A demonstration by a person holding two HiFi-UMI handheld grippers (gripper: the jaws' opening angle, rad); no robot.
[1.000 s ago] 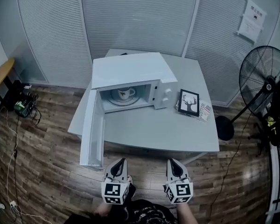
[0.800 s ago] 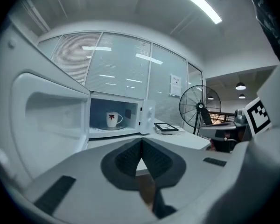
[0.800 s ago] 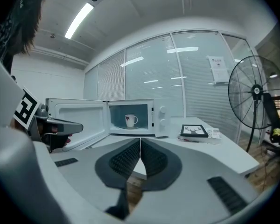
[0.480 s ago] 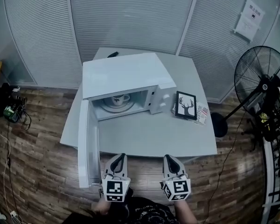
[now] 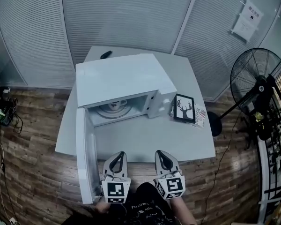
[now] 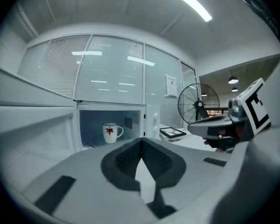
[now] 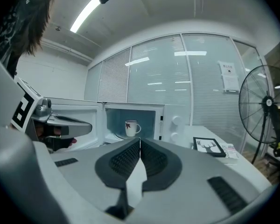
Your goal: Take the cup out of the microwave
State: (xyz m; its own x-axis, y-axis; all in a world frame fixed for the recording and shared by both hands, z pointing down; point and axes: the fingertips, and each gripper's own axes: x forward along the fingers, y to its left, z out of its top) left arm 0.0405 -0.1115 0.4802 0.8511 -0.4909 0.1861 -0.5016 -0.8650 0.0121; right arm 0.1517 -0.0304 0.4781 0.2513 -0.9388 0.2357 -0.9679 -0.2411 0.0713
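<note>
White box microwave, door open. White ceramic cup with red leaf stands inside it, untouched. Left gripper and right gripper closed, empty, well short of microwave. Reach, grasp and withdrawal remain.

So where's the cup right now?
In the head view the cup stands inside the open microwave, left of its knob panel, behind the swung-out door.

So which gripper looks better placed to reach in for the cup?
Probably the right gripper: it points almost straight at the cup, whose handle faces its side. The open door stands close beside the left gripper.
</note>
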